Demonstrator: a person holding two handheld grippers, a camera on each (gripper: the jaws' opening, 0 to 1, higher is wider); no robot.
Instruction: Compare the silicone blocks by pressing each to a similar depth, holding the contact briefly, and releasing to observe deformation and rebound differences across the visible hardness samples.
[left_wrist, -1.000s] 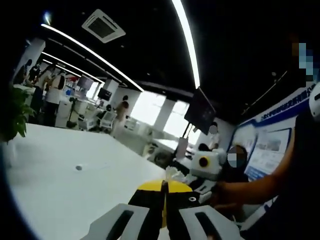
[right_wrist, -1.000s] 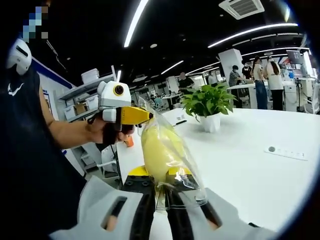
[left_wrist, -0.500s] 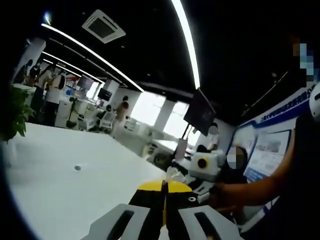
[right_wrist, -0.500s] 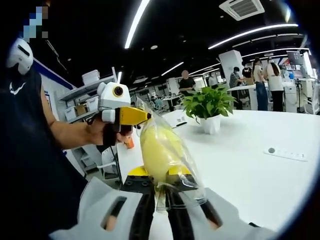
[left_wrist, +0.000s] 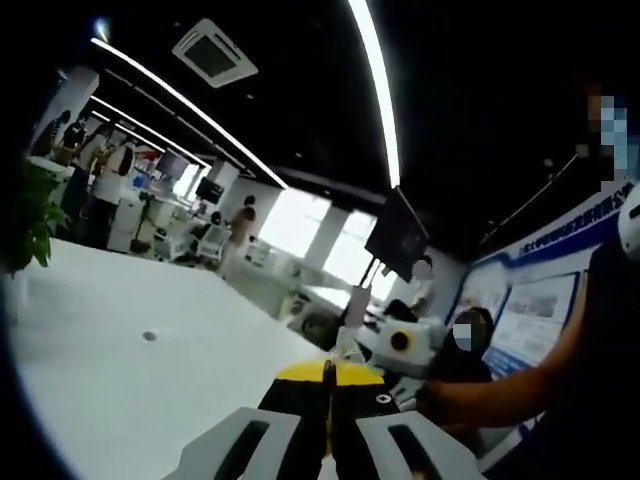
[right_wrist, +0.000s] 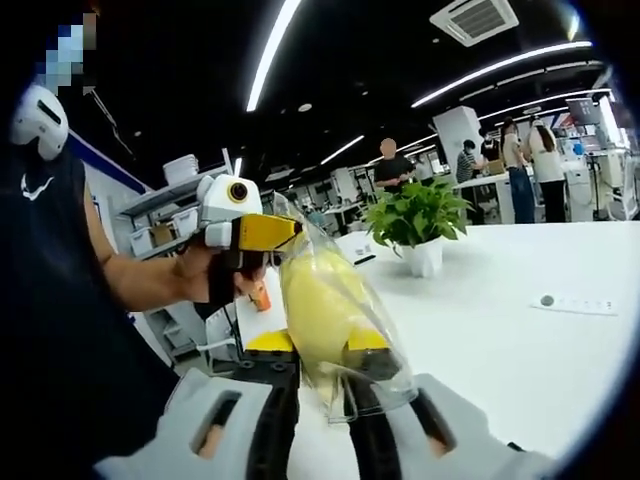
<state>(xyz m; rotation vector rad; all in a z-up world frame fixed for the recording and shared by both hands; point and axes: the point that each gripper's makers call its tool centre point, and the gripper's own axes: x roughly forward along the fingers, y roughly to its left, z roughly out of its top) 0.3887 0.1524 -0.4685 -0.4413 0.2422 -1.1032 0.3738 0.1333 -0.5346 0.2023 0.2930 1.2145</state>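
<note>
- The right gripper (right_wrist: 320, 365) has its fingers pinching a clear bag (right_wrist: 335, 300) holding a yellow silicone block (right_wrist: 318, 300), raised above the white table (right_wrist: 520, 350).
- The left gripper (left_wrist: 326, 385) has its jaws pressed together; in the right gripper view, its tip touches the top of the bag.
- Judging by this, the block is bagged and pressing has not begun.

A white tabletop (right_wrist: 520, 340) spreads across the lower right of the right gripper view, with a potted green plant (right_wrist: 418, 218) at centre right and a small round socket (right_wrist: 545, 299) further right. Long ceiling light strips (left_wrist: 375, 90) run overhead. A dark wall monitor (left_wrist: 397, 232) hangs centre right in the left gripper view.
</note>
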